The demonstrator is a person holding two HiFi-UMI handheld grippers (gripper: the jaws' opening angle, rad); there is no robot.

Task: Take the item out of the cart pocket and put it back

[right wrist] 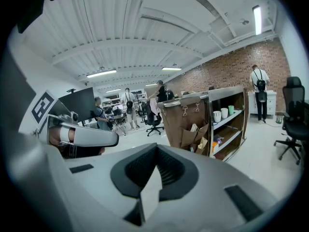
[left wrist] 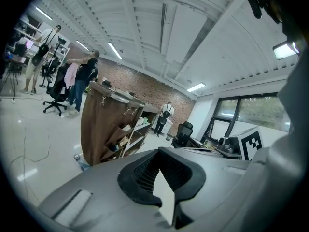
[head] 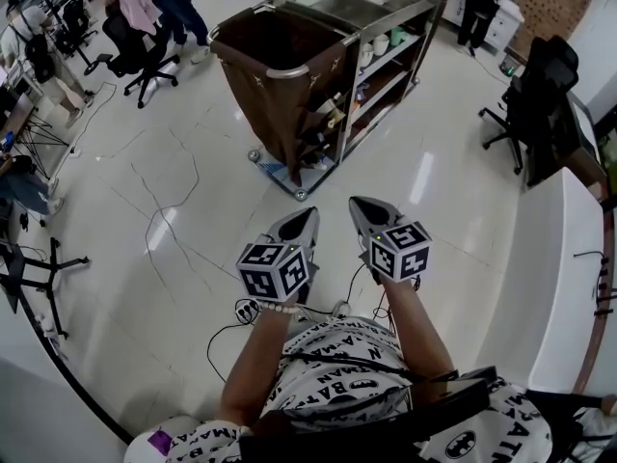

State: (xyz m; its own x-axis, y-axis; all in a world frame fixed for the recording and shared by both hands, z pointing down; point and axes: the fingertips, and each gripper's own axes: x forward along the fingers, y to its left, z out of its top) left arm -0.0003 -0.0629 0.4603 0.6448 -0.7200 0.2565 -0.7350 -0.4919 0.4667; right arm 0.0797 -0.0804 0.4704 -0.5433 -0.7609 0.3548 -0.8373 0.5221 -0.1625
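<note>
Cart point(head: 318, 66): on floor point(head: 193, 210), well apart from grippers. Items point(right wrist: 193, 127) sit in side pockets point(right wrist: 188, 138). L gripper point(head: 307, 216), R gripper point(head: 359, 206): jaws pressed together, nothing btwn.

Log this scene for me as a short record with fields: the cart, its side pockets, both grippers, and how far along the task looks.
cart: metal service cart with a brown fabric bag, ahead of the person across the glossy white floor
side pockets: brown fabric pockets on the bag's side, with items sticking out; what they are is unclear
left gripper: shut, empty, in the air well short of the cart
right gripper: shut, empty, beside the left one
task stage: not yet begun; nothing is out of a pocket
</note>
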